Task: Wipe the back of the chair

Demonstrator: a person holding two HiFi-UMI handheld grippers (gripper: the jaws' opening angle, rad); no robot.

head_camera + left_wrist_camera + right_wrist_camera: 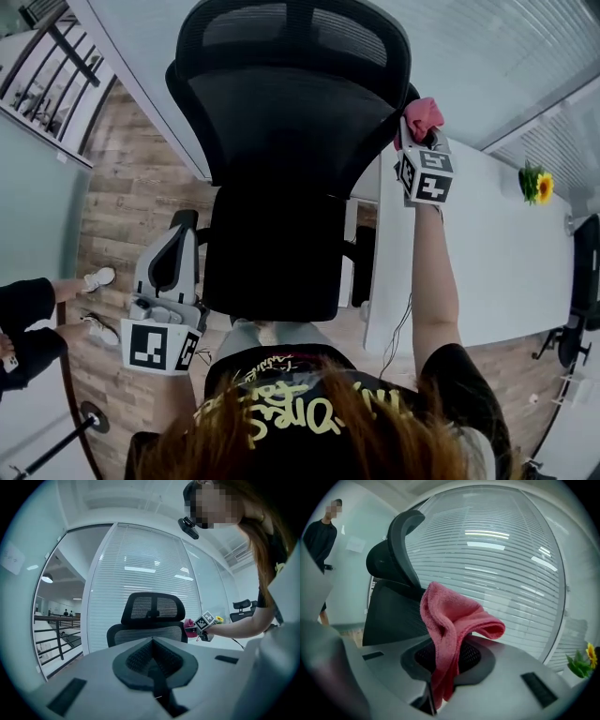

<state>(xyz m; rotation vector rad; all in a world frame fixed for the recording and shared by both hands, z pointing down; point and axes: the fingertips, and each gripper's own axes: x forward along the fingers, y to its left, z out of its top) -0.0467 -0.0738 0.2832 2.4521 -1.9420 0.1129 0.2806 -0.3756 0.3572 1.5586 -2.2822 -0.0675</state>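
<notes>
A black mesh office chair [281, 141] fills the middle of the head view, its back and headrest towards me. My right gripper [418, 134] is shut on a pink cloth [424, 112] at the right edge of the chair back, near its top. In the right gripper view the cloth [450, 625] hangs folded from the shut gripper [440, 667], with the chair [391, 578] just to its left. My left gripper [181, 228] hangs low at the left of the seat, apart from the chair. In its own view that gripper [152, 665] is shut on nothing and faces the chair [150, 618].
A long white table [487, 244] runs along the right, with a sunflower [537, 183] on it. Another black chair [586, 272] is at the far right edge. A person's legs and shoes [56, 305] are at the left, on the wood floor. A glass wall with blinds stands behind the chair.
</notes>
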